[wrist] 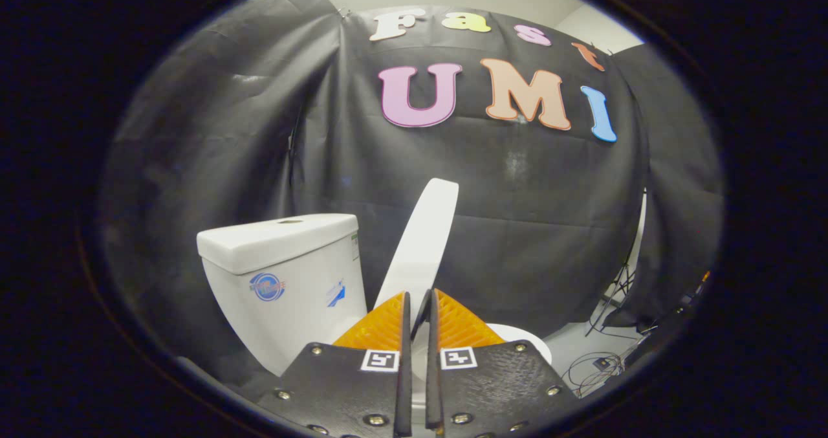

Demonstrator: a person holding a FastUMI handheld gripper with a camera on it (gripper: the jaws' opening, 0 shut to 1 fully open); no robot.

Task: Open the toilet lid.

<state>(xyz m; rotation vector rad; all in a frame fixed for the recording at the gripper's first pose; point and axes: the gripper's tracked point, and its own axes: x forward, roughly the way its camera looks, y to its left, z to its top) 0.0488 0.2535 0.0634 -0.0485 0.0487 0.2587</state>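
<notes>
While the lid (420,244) stands raised in the middle of the gripper view, slanting up toward the upper right of centre, the gripper (417,308) sits at the lower centre with its fingers drawn close together, a thin gap between them. The lid's lower edge appears to run into that gap at the fingertips, so the fingers seem pinched on it, though real pressure from both cannot be confirmed.

At the left of the frame the cistern (284,276) stands with its cover on; a small button shows on top. Its inside is closed from sight. Just right of the fingers, low in the frame, a pale curve of the seat or bowl rim (524,341) peeks out; what lies in the bowl is hidden behind the fingers. Cables (598,363) trail on the floor at lower right.

By the look of it, the lifting step is well along: the lid is steep but not resting against the cistern. The next move likely calls for carrying it further back, then letting go gently.
</notes>
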